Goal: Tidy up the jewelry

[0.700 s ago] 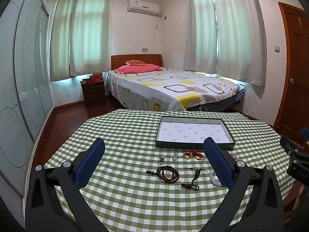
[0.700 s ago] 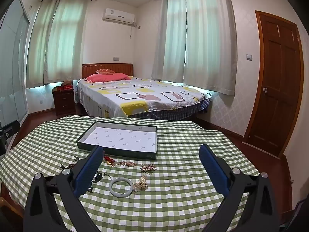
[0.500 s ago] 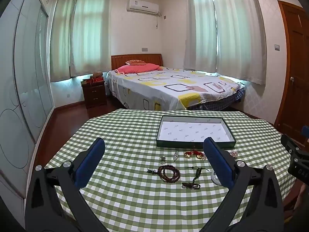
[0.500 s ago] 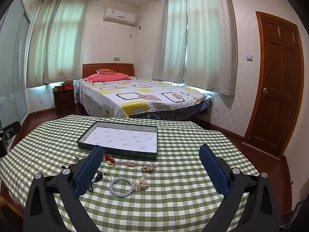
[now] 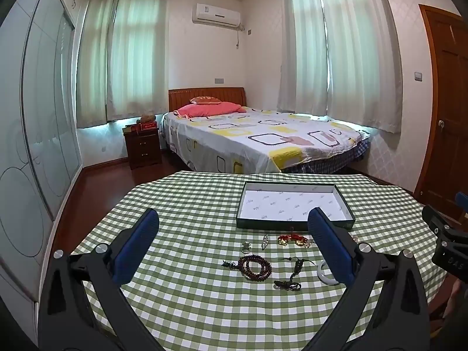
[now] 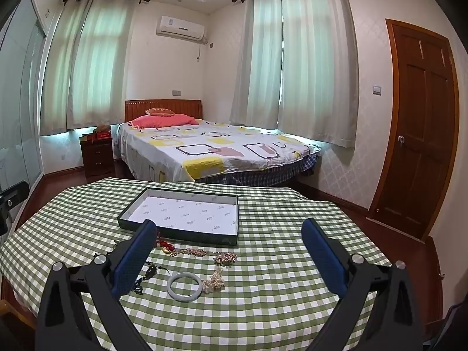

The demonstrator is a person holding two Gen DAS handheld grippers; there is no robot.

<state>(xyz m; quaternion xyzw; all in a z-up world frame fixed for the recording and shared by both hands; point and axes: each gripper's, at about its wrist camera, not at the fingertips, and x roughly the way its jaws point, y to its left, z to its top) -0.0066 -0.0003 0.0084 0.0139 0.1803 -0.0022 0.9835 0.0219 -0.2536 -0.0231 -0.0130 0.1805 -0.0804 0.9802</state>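
1. While both jaws stand wide apart and empty, the left gripper (image 5: 234,228) and right gripper (image 6: 228,234) hang over bare green-checked desk cloth (image 5: 187,298).
2. Between the left jaws lie dark wooden prayer beads (image 5: 254,266); a white jade bangle (image 6: 185,286) lies rightward.
3. Beyond, a shallow dark-green cardboard tray (image 5: 294,223) sits near the desk's far edge.
4. Compared with earlier, nothing has shifted.

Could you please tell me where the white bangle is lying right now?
In the right wrist view the white bangle lies flat on the checked tablecloth, left of centre, beside the pearl cluster and nearer the camera than the empty tray.
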